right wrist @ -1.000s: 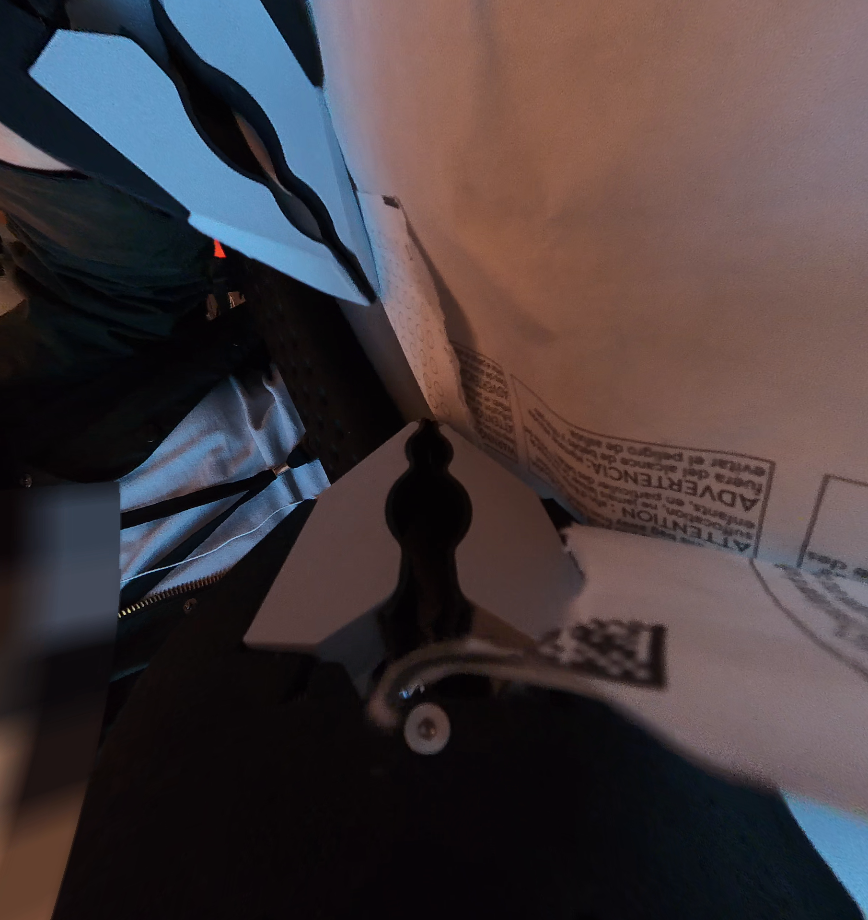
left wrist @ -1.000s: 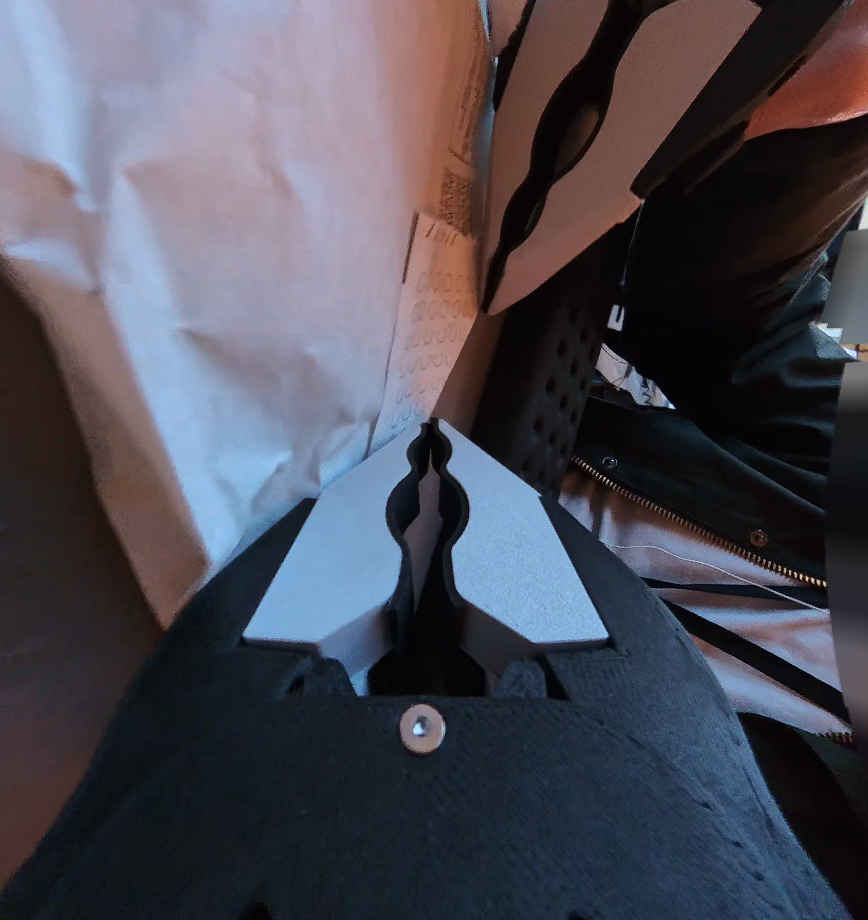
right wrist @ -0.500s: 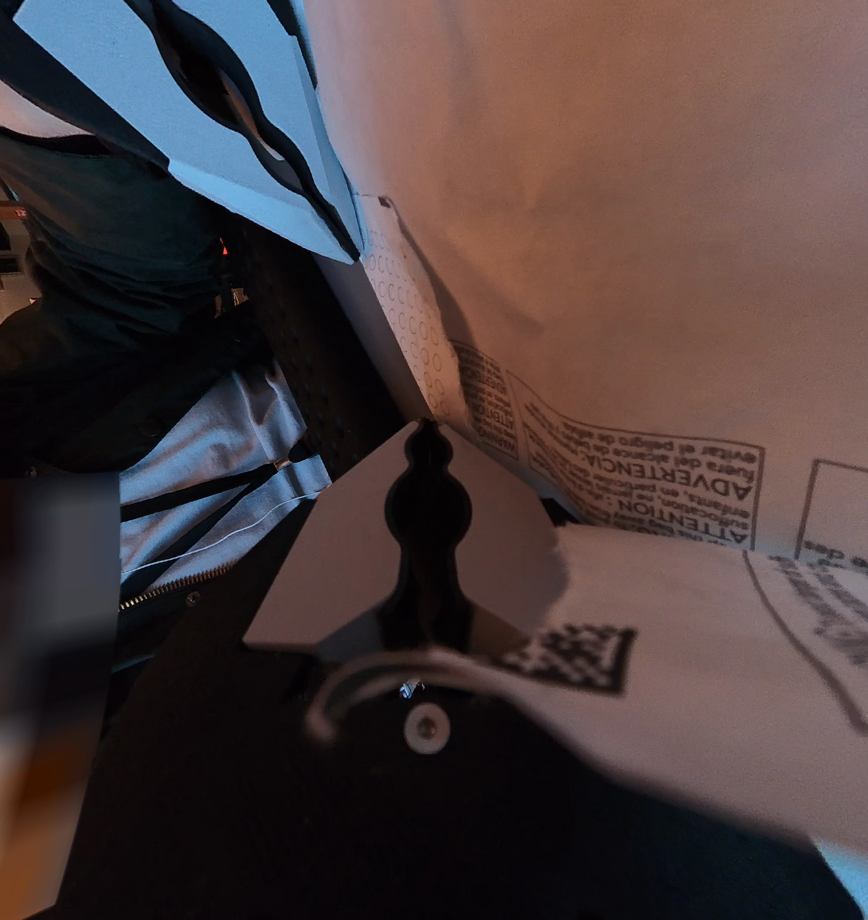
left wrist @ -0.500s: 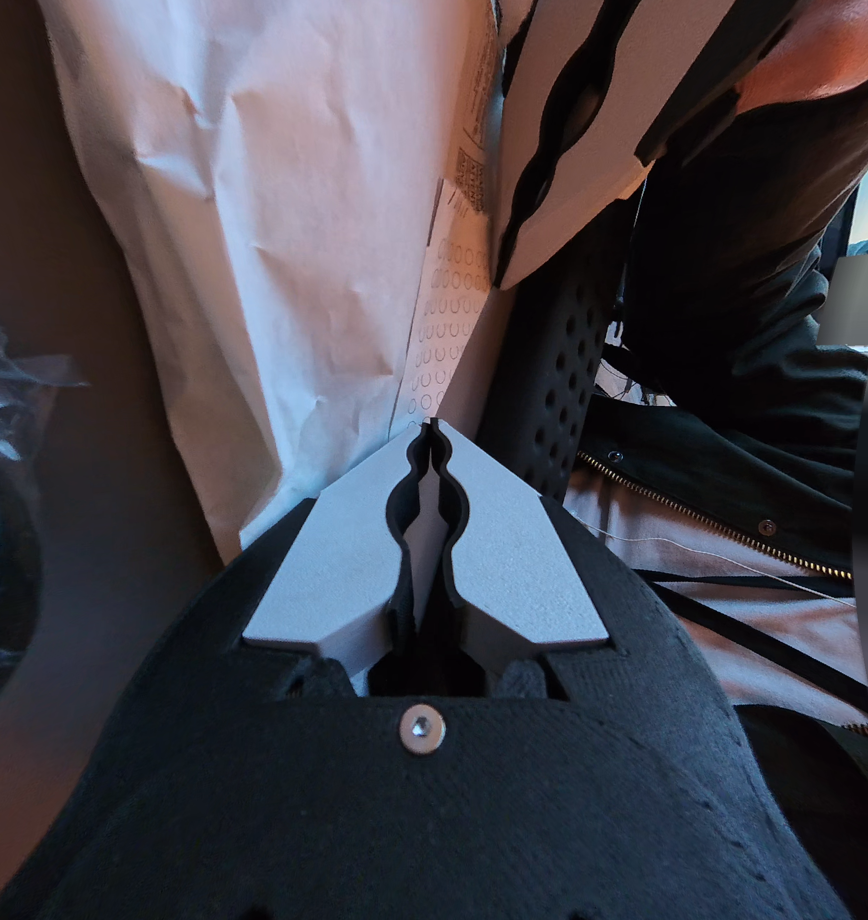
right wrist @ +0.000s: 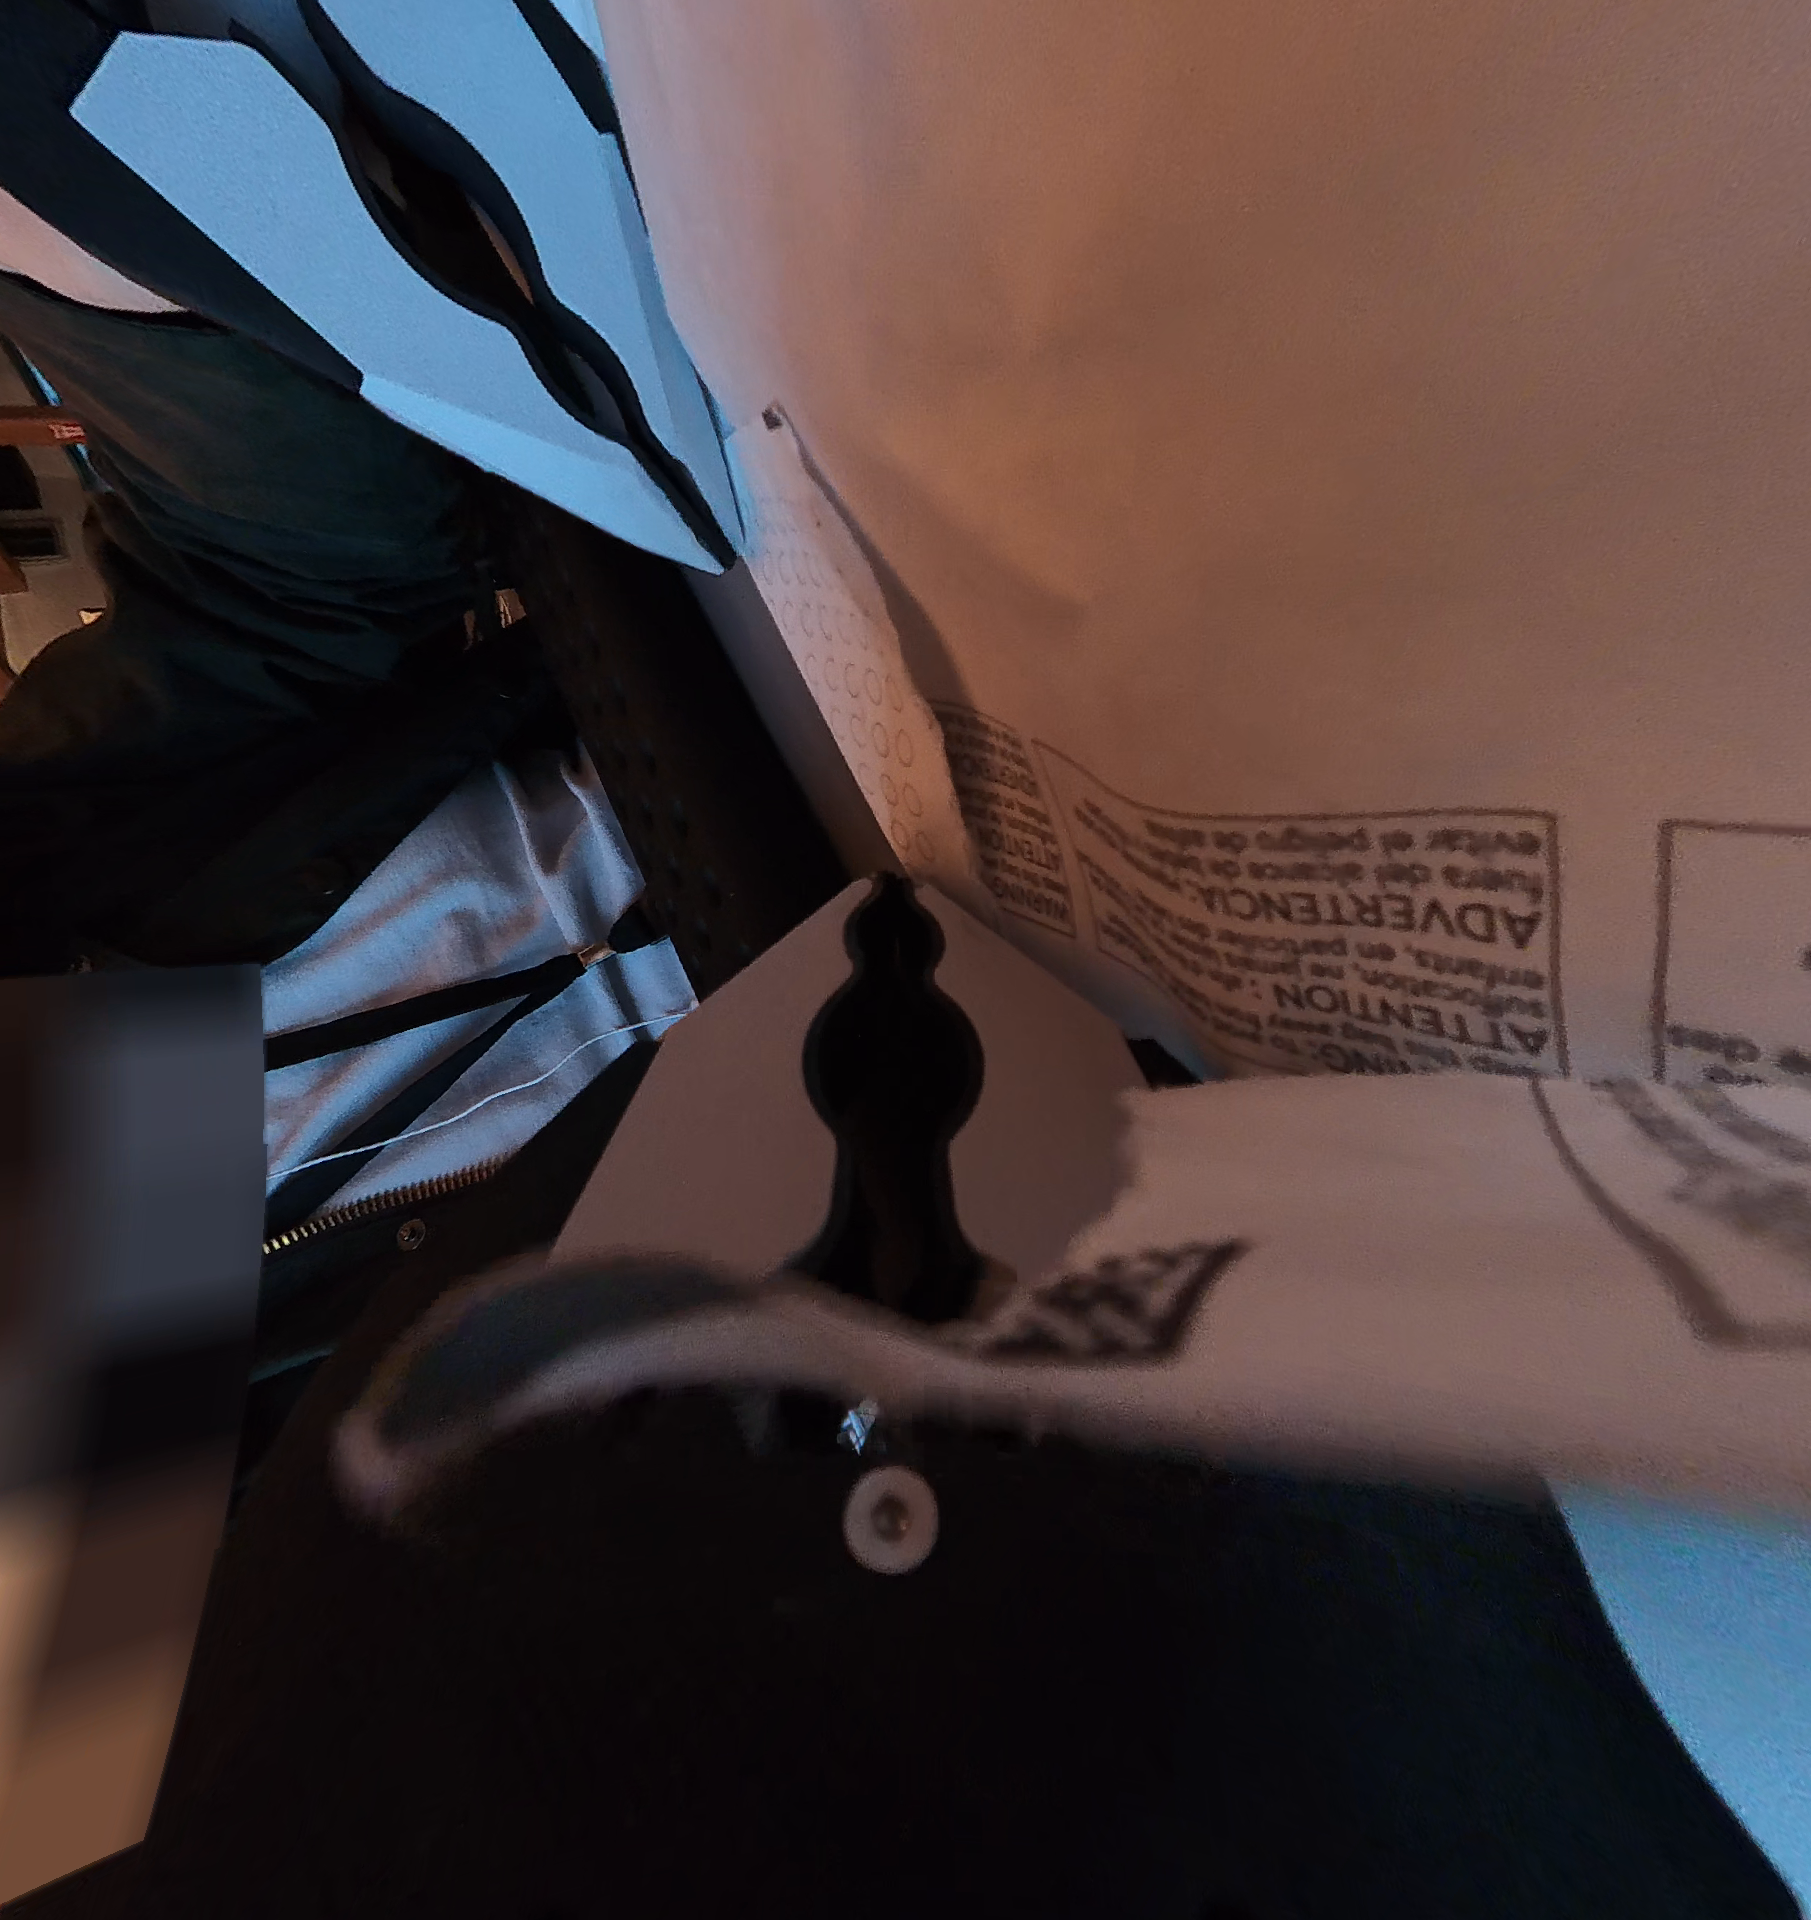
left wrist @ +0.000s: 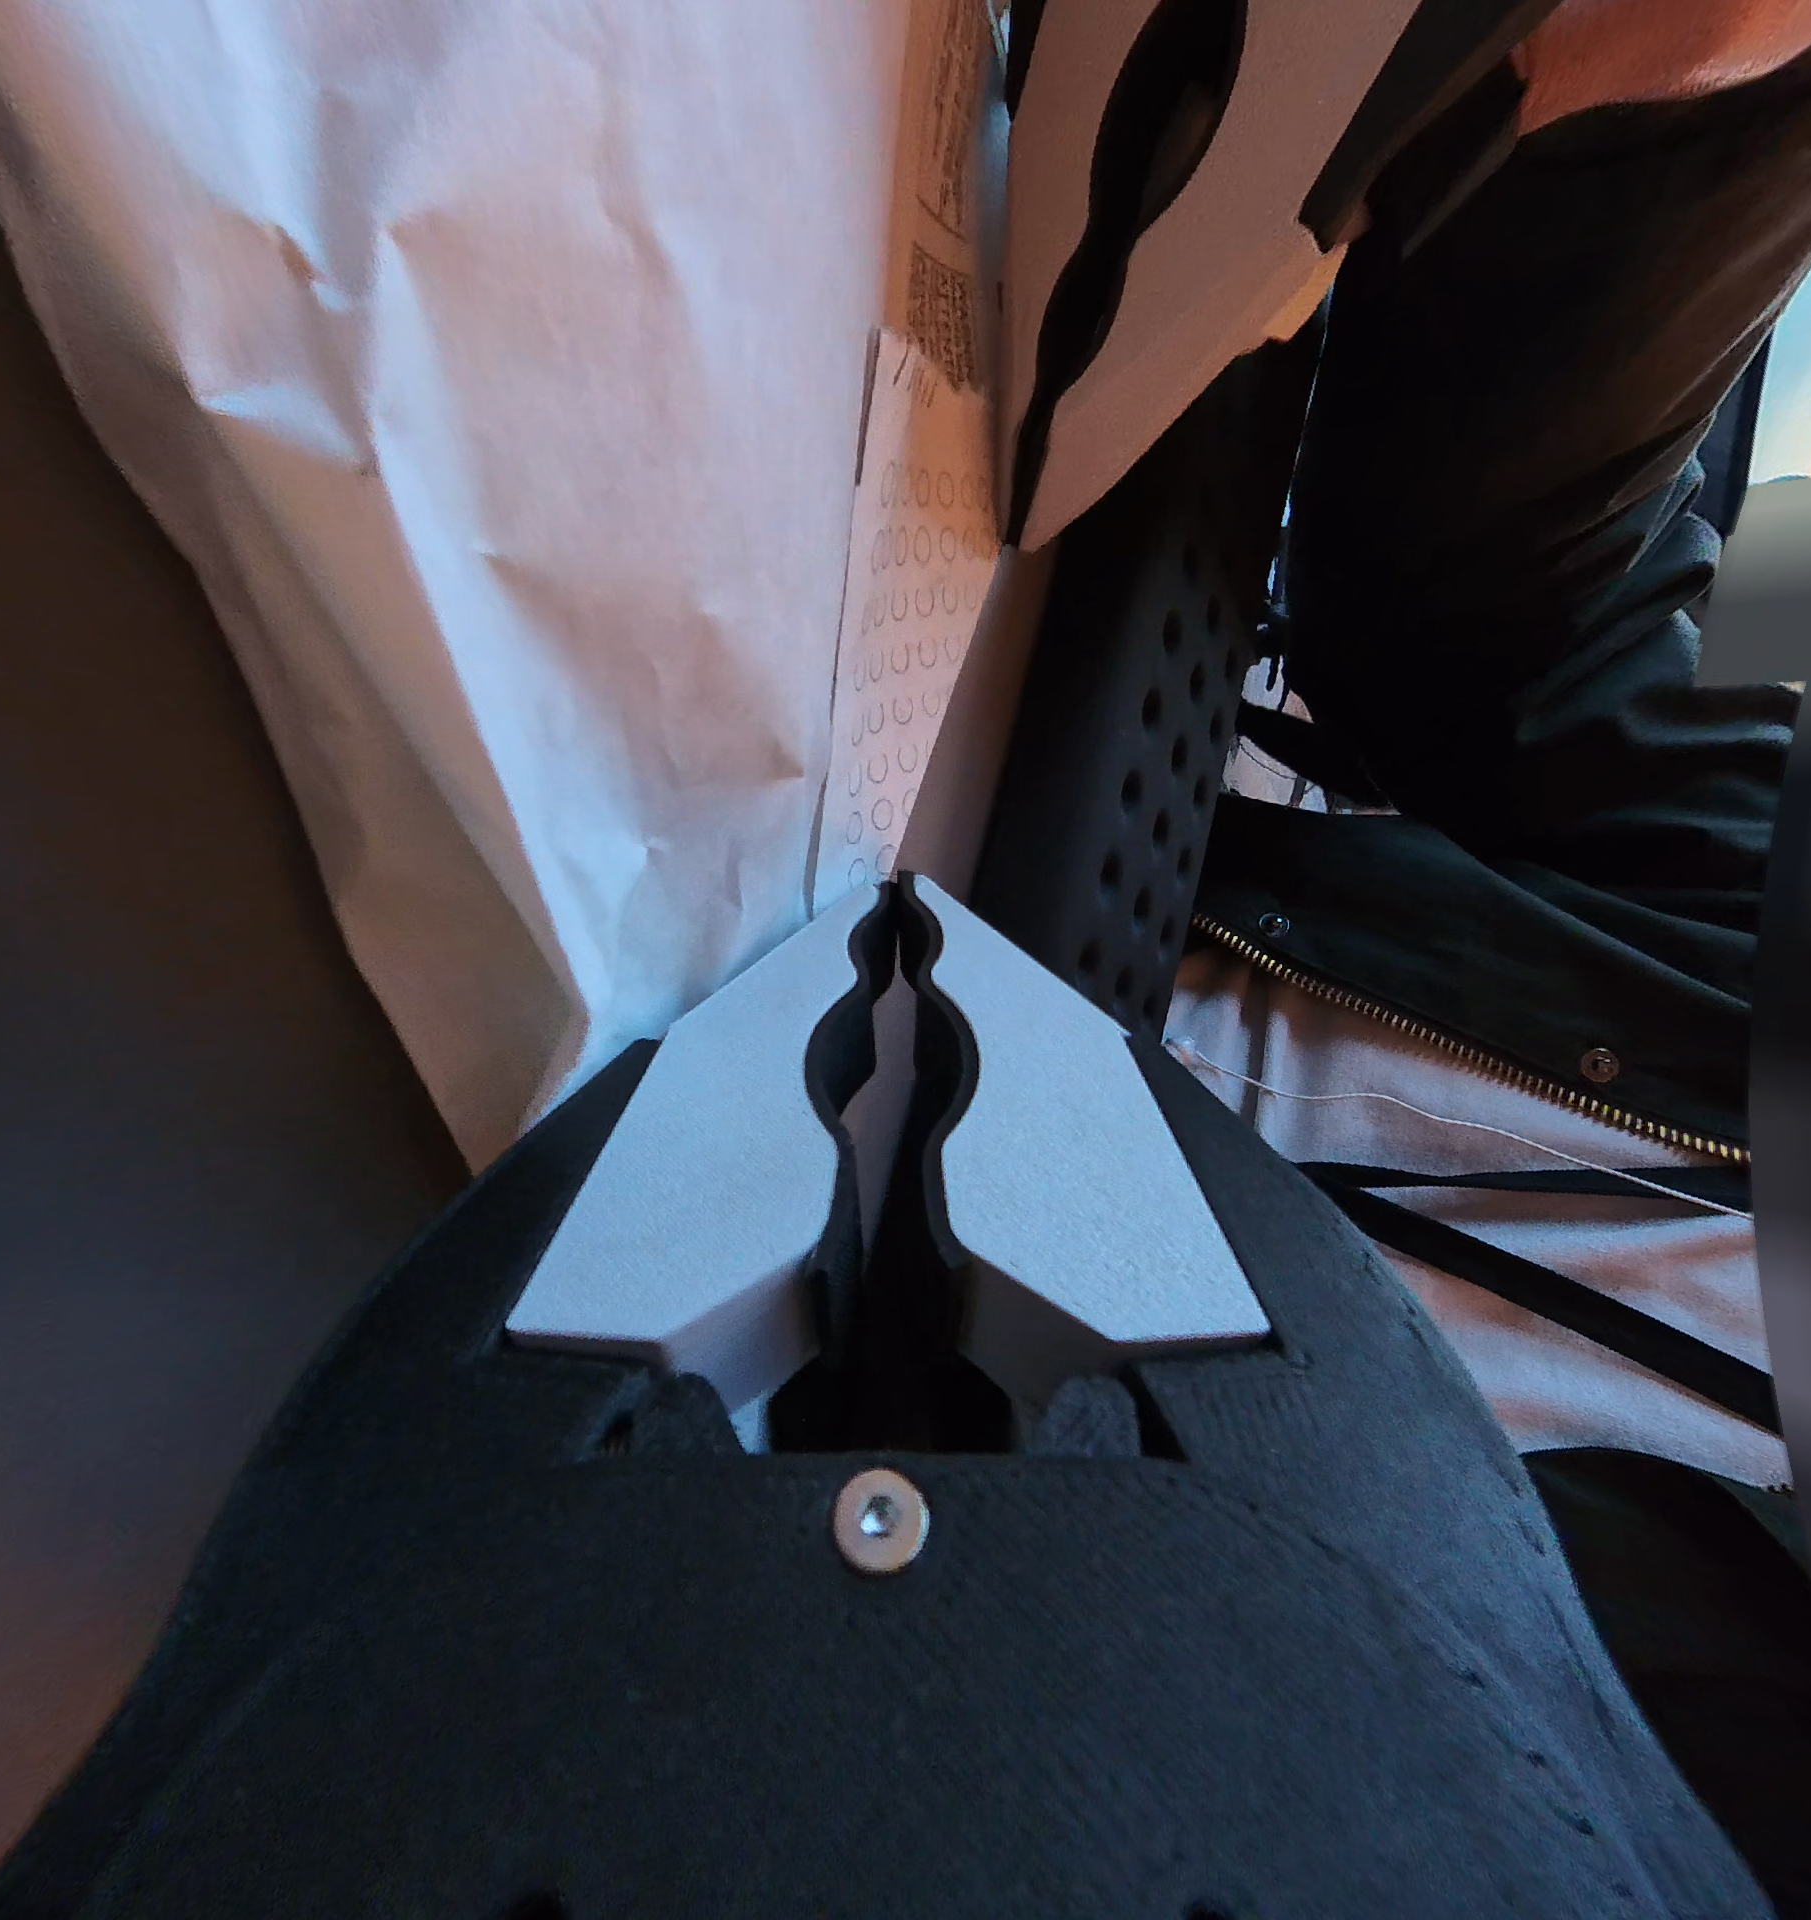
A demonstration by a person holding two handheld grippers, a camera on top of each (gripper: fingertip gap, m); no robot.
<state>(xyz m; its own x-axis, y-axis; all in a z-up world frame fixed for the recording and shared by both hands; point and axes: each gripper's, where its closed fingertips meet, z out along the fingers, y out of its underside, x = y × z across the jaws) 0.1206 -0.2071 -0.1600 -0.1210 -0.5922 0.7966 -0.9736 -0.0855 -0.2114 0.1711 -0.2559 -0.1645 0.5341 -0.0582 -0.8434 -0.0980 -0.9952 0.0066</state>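
A crumpled white plastic mailer bag (left wrist: pixel 568 468) with printed panels hangs upright and fills both views; in the right wrist view (right wrist: pixel 1244 416) it takes up the right side. My left gripper (left wrist: pixel 898 894) is shut on the bag's strip of printed circles at its lower edge. My right gripper (right wrist: pixel 885 888) is shut on the same edge, with a blurred flap of the bag lying across the base of its fingers. Each gripper shows in the other's view: the right one (left wrist: pixel 1026 520) higher on the edge, the left one (right wrist: pixel 724 551) at upper left.
A black perforated thing (left wrist: pixel 1140 748) stands right behind the bag's edge, also in the right wrist view (right wrist: pixel 672 727). A person in a dark zipped jacket (left wrist: pixel 1503 727) over a light garment is close behind. A brown surface (left wrist: pixel 101 935) lies at left. One gripper's finger ends stand about 8 centimeters off the other's.
Both grippers keep their hold. The bag has shifted a little, and its flap has slid further across the base of the right gripper. A dark crinkled thing at the left edge has left the left view.
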